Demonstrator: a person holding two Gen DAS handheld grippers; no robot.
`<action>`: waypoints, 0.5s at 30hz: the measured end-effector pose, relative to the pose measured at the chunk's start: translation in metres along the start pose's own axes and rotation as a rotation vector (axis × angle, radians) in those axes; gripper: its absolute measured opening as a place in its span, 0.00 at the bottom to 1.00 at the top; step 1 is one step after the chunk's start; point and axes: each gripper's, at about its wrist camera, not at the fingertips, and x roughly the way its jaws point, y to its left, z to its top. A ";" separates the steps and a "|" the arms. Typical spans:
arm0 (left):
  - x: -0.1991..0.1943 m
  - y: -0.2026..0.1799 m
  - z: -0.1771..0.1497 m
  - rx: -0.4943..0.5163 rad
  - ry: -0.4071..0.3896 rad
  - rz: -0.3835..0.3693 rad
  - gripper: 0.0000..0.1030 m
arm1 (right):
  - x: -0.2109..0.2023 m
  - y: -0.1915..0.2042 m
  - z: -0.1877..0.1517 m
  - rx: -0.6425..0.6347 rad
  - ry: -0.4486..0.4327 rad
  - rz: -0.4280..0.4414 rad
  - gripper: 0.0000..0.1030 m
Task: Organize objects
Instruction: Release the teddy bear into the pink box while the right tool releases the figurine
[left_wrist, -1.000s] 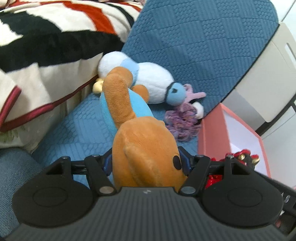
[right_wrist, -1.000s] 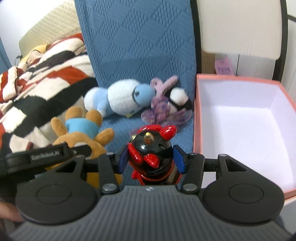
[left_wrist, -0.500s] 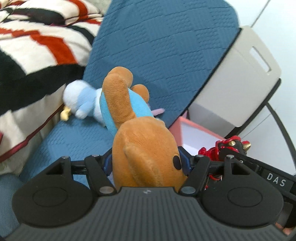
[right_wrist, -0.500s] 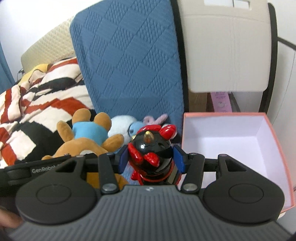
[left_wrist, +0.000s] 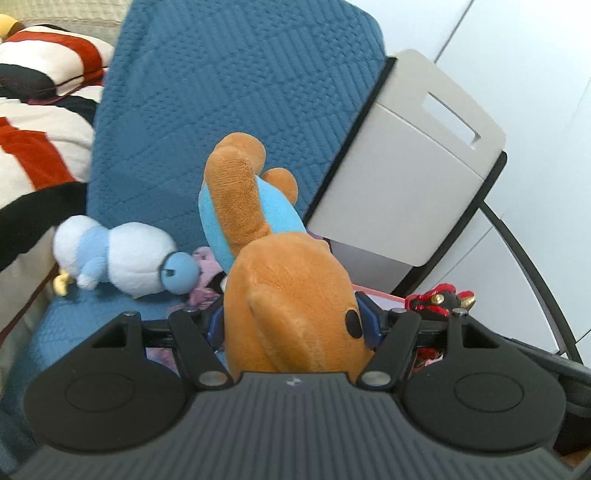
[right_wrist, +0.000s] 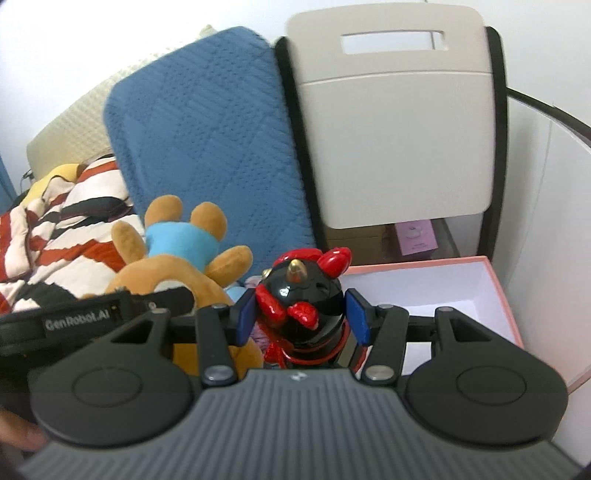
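My left gripper (left_wrist: 293, 321) is shut on the head of a brown plush bear (left_wrist: 284, 295) in a light blue shirt, held above the blue seat; the bear also shows in the right wrist view (right_wrist: 177, 254). My right gripper (right_wrist: 301, 317) is shut on a glossy black and red horned figure (right_wrist: 299, 295), which also shows in the left wrist view (left_wrist: 437, 301). An open pink box (right_wrist: 498, 288) with a white inside lies just right of the figure. A white and blue plush bird (left_wrist: 125, 258) lies on the seat beside a purple plush (left_wrist: 205, 269).
A blue quilted cushion (left_wrist: 229, 96) forms the seat and back. A striped red, black and white blanket (left_wrist: 33, 122) lies at the left. A beige chair back (right_wrist: 395, 110) with a black frame stands behind the box. White wall at the right.
Both grippers have risen with their toys. The seat and the toys lying on it now sit lower in both views, and the chair back fills more of them.
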 end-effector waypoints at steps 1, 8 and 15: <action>0.006 -0.004 -0.001 0.006 0.004 -0.004 0.70 | 0.002 -0.007 -0.001 0.008 0.003 -0.006 0.53; 0.060 -0.031 -0.018 0.041 0.061 -0.030 0.70 | 0.028 -0.061 -0.017 0.054 0.054 -0.063 0.53; 0.126 -0.057 -0.046 0.079 0.153 -0.034 0.70 | 0.066 -0.108 -0.041 0.088 0.131 -0.103 0.53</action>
